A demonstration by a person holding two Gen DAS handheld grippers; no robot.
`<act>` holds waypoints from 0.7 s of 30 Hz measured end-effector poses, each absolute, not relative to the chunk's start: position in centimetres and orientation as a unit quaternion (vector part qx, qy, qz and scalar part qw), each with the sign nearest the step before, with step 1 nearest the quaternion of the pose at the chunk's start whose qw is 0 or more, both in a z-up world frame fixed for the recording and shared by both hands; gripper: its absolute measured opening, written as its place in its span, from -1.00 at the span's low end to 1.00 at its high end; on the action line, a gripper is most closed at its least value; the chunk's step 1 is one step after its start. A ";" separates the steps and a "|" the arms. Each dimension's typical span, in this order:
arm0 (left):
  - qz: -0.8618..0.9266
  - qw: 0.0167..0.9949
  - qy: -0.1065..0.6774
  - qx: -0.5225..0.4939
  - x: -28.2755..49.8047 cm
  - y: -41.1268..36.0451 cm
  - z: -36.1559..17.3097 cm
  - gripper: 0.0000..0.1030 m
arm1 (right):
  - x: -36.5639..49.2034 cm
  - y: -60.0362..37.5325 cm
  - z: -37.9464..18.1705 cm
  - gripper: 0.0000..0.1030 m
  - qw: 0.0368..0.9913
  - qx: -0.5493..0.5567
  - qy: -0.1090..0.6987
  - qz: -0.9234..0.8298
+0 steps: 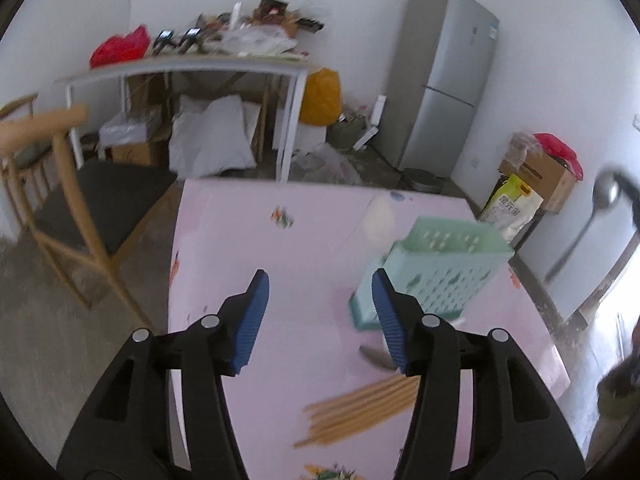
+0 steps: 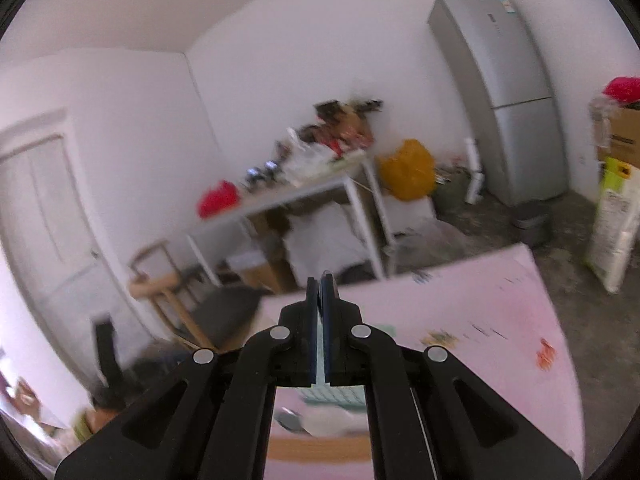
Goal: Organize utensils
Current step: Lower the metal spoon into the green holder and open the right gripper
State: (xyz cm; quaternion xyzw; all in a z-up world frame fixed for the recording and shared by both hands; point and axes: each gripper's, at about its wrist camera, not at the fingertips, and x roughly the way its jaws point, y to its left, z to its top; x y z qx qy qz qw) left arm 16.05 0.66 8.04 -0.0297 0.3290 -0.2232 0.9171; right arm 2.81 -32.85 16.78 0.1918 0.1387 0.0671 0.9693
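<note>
A spoon (image 1: 600,216), seemingly pinched by the right gripper (image 2: 323,292), is best lowered handle-first into the basket (image 1: 436,268) at two o'clock of the spread, empty left gripper (image 1: 320,296)

Right hand-held gripper (image 2: 322,280): jaws pressed together, held above the pink table (image 2: 460,312). Beneath it, partly hidden and blurred, a mint-green slotted basket (image 2: 340,395) and wooden chopsticks (image 2: 320,450) are seen. Behind: silver refrigerator (image 2: 508,92), cluttered white side table (image 2: 304,196), wooden chair (image 2: 168,292).
</note>
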 end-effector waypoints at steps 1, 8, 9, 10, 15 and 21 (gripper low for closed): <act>-0.218 0.916 0.334 -0.034 15.8 1.1 7.4 0.00 | 3.2 -32.9 17.3 -0.95 0.969 0.194 0.133 0.075; -0.195 0.911 0.358 -0.065 14.4 4.0 4.8 0.02 | 7.1 -32.5 19.0 -0.96 0.965 0.208 0.114 0.114; -0.194 0.910 0.360 -0.066 14.3 4.1 4.6 0.03 | 7.6 -32.3 19.1 -0.96 0.965 0.205 0.113 0.115; -0.191 0.910 0.362 -0.068 14.3 4.3 4.4 0.03 | 8.1 -32.3 19.0 -0.95 0.966 0.202 0.113 0.113; -0.187 0.908 0.368 -0.073 14.4 4.6 3.8 0.03 | 10.3 -32.4 17.0 -0.95 0.961 0.213 0.129 0.118; -0.191 0.903 0.379 -0.074 14.6 4.0 3.2 0.03 | 11.9 -32.6 13.7 -0.95 0.954 0.227 0.160 0.111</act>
